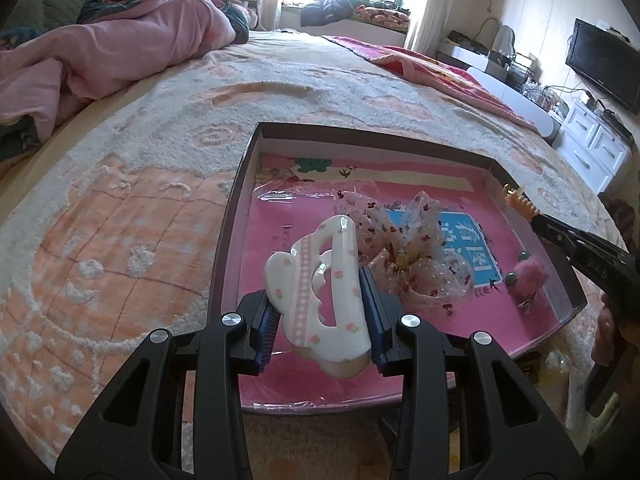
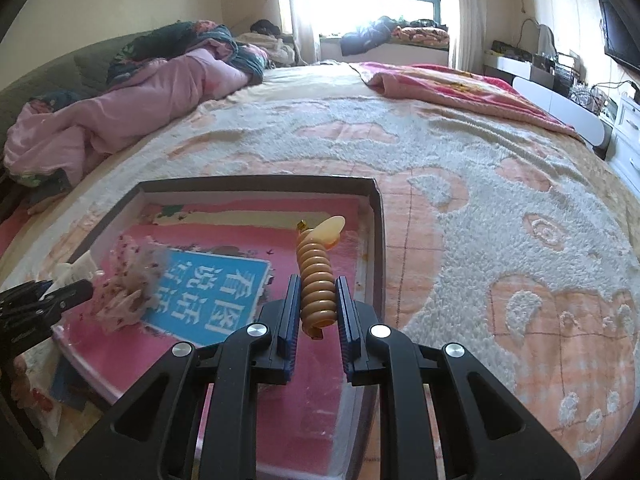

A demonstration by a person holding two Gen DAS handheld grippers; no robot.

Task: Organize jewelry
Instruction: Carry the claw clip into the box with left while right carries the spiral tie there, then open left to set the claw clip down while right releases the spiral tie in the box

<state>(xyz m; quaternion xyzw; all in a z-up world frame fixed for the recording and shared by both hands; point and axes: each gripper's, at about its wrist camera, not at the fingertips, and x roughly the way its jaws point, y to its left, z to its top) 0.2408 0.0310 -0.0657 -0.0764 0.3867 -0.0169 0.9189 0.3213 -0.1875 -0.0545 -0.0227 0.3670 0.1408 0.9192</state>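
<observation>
One shallow dark-walled tray [image 1: 236,216] is lying on the bed's peach-and-cream tufted blanket [image 1: 120,208], and two handheld grippers are working over it. The left gripper [image 1: 320,304] is clamping its blue pads on a white hair claw clip [image 1: 320,280] printed with small pink flowers and a pink checked stripe, holding it above the tray's near left part. The right gripper [image 2: 318,300] is squeezing its jaws nearly together on an amber spiral hair clip [image 2: 318,280] with a pale oval tip, holding it over the tray's right side, just inside the right wall.

Inside the tray two loose pieces are lying: one sheer bow [image 1: 404,248] dotted with dark red flecks, near the middle, and one fluffy pink hair clip [image 1: 528,278] near the right wall. Both are resting on a single pink book [image 1: 280,216] in clear wrap that is covering most of the tray floor; its blue label [image 2: 216,292] is carrying large white Chinese characters, 看图说话 as far as can be read.

The tray's walls are low all round. Open blanket is stretching to the left, beyond the far wall and to the right. A crumpled pink quilt [image 1: 100,56] is lying well away at the head of the bed.
</observation>
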